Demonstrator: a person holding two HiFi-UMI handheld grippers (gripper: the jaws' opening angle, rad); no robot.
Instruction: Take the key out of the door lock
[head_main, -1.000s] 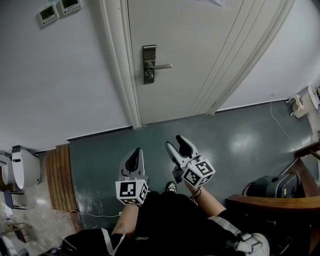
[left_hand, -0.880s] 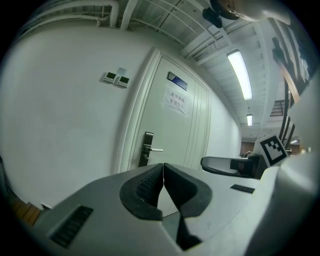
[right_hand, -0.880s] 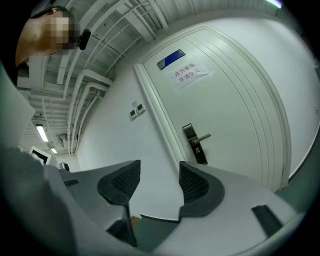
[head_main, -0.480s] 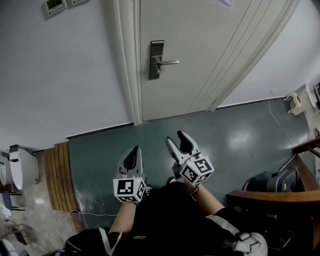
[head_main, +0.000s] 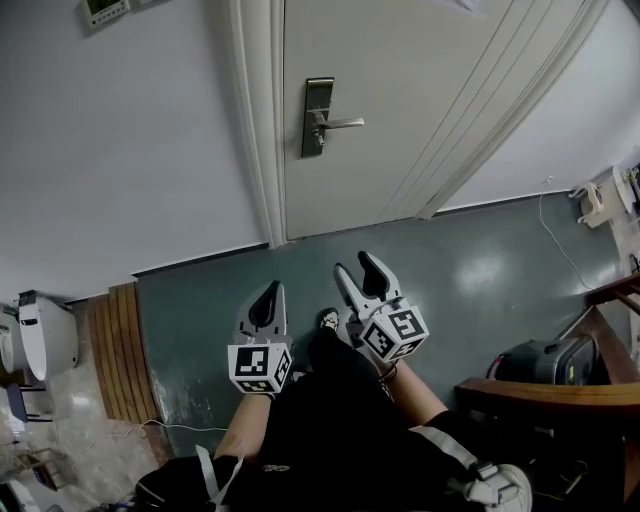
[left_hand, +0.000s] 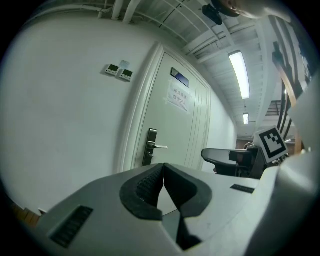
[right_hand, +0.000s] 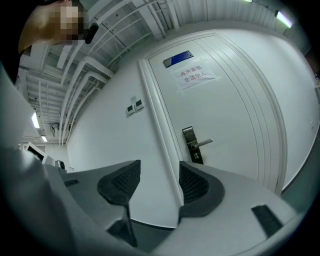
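Note:
A white door (head_main: 420, 100) carries a dark metal lock plate (head_main: 316, 117) with a lever handle (head_main: 340, 123) pointing right. The plate also shows in the left gripper view (left_hand: 148, 146) and in the right gripper view (right_hand: 192, 144). The key is too small to make out. My left gripper (head_main: 267, 298) is held low over the floor, far from the door, jaws shut and empty. My right gripper (head_main: 361, 273) hangs beside it with jaws open and nothing between them.
A white wall (head_main: 130, 150) with small control panels (head_main: 104, 11) stands left of the door frame (head_main: 256, 130). Grey-green floor (head_main: 480, 270) lies below. A wooden chair or furniture (head_main: 560, 400) is at the right, a white appliance (head_main: 45, 335) at the left.
The view has shifted so the door and lock plate sit slightly further right. Both grippers stay low in front of the person, hardly moved.

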